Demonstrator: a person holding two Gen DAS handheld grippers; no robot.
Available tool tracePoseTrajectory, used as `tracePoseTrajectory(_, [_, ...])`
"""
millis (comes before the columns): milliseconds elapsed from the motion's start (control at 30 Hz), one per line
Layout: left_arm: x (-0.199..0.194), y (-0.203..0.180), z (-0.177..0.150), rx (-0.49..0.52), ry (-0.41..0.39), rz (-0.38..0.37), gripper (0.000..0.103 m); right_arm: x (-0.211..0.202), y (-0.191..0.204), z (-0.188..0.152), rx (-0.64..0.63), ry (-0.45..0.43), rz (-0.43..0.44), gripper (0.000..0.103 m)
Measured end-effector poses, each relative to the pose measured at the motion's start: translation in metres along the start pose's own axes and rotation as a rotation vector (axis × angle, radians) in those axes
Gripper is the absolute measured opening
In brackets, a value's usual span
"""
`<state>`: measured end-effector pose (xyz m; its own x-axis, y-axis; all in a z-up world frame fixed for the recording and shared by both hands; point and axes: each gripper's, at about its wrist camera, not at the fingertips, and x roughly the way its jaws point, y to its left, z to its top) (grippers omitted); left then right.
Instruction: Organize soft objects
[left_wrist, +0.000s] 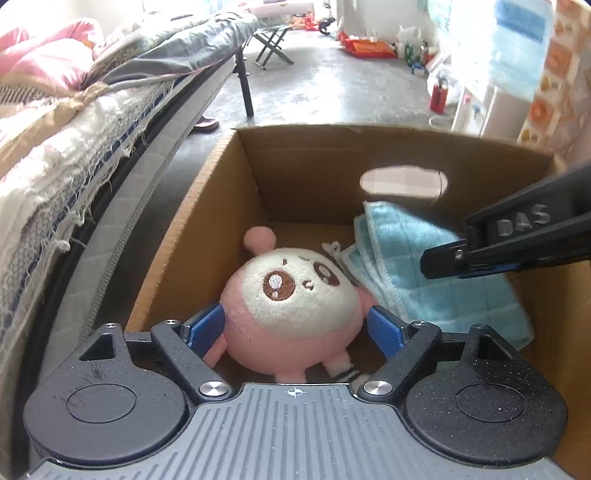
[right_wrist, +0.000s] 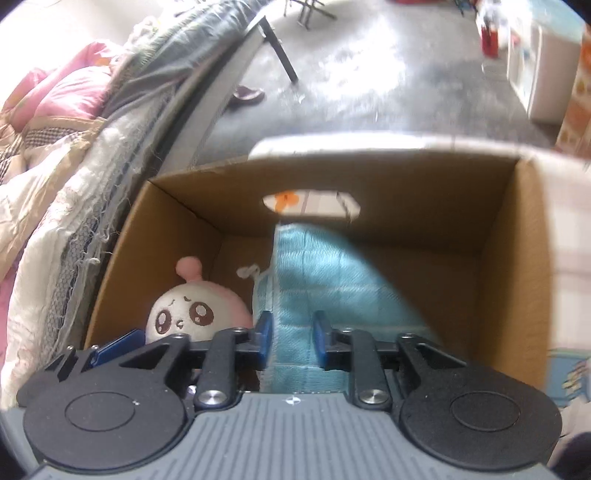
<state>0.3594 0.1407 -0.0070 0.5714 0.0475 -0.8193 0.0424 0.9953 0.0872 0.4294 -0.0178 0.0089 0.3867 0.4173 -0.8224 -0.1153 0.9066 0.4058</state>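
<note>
A pink and white plush toy (left_wrist: 291, 295) lies on the floor of an open cardboard box (left_wrist: 314, 158). My left gripper (left_wrist: 295, 328) stands open around it, one blue pad on each side of its body, not squeezing it. A folded light blue towel (left_wrist: 406, 258) leans against the box's far right wall. My right gripper (left_wrist: 443, 262) reaches in over it from the right. In the right wrist view the right gripper (right_wrist: 292, 339) is open, its pads standing either side of the towel (right_wrist: 325, 280). The plush toy (right_wrist: 184, 314) shows to the left, beside a blue finger (right_wrist: 118, 345) of the left gripper.
A bed with rumpled blankets (left_wrist: 55, 129) runs along the left, close to the box. Its dark metal leg (left_wrist: 245, 88) stands on the grey floor beyond. A folding stool (left_wrist: 271, 44), a red bottle (left_wrist: 439, 94) and a white cabinet (left_wrist: 498, 107) stand farther back.
</note>
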Motion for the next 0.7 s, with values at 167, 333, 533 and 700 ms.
tracePoseTrajectory(167, [-0.011,0.009,0.004,-0.066,0.016,-0.021,0.089,-0.004,0.009,0.007,-0.044,-0.014,-0.081,0.064])
tracePoseTrajectory(333, [-0.020,0.012,-0.002,-0.049,0.032,0.022,0.089,0.029,0.008,0.008,0.008,0.098,-0.075,0.064])
tracePoseTrajectory(533, [-0.028,0.025,-0.008,-0.070,0.027,-0.026,0.089,0.049,0.001,0.006,0.127,0.116,0.090,0.062])
tracePoseTrajectory(700, [-0.045,0.027,-0.011,-0.070,-0.026,-0.051,0.090,-0.003,0.007,-0.003,0.045,-0.043,0.111,0.063])
